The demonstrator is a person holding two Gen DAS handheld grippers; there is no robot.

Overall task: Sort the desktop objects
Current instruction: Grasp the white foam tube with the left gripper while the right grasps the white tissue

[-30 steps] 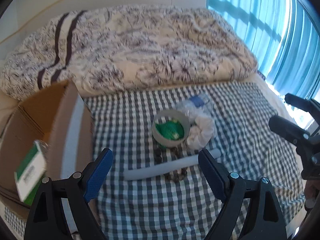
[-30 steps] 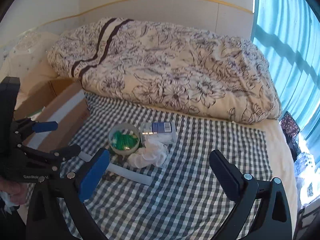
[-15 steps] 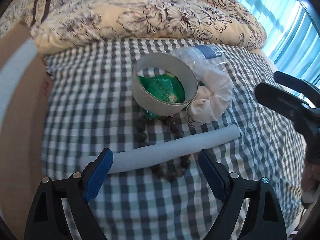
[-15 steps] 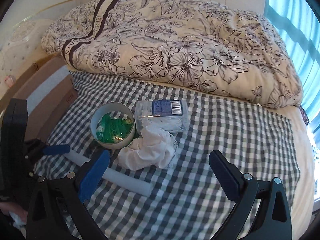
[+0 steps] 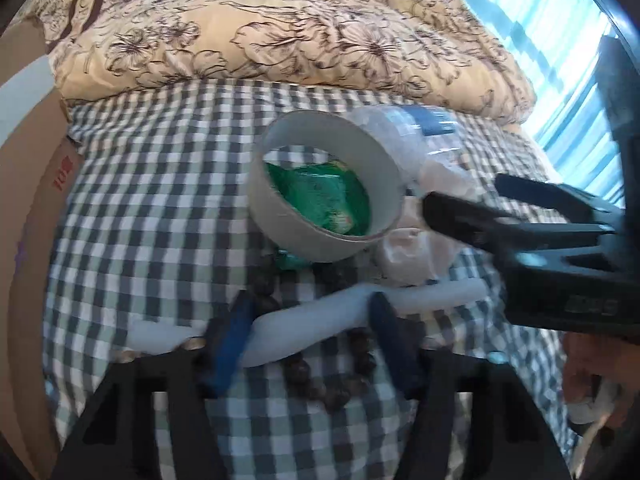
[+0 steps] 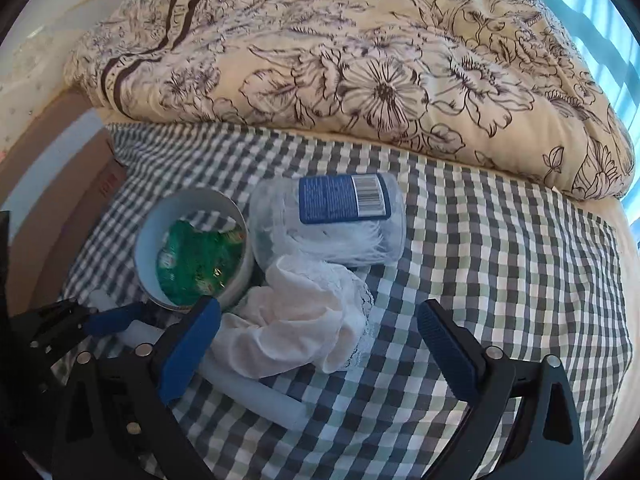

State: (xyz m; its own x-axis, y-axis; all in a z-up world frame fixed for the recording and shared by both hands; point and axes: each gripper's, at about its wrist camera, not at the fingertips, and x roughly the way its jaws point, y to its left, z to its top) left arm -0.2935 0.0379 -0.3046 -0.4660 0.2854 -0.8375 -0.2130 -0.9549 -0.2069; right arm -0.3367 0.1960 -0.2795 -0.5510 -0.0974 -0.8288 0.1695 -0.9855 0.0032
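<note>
Left hand-held gripper [image 5: 312, 336] narrow round white tube [image 5: 304, 324]; right hand-held gripper [image 6: 320, 336] wide; jar [image 6: 328, 224] label w/ barcode, unreadable.

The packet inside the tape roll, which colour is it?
Green; the packet shows best in the left wrist view, lying inside the white tape roll.

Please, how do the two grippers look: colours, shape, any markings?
Both are black plastic frames with cut-out openings and silver screws. The left gripper and right gripper each have two jaws faced with ribbed blue pads. The right one's side, in the left view, bears blurred pale lettering. No cables or sleeves show.
</note>
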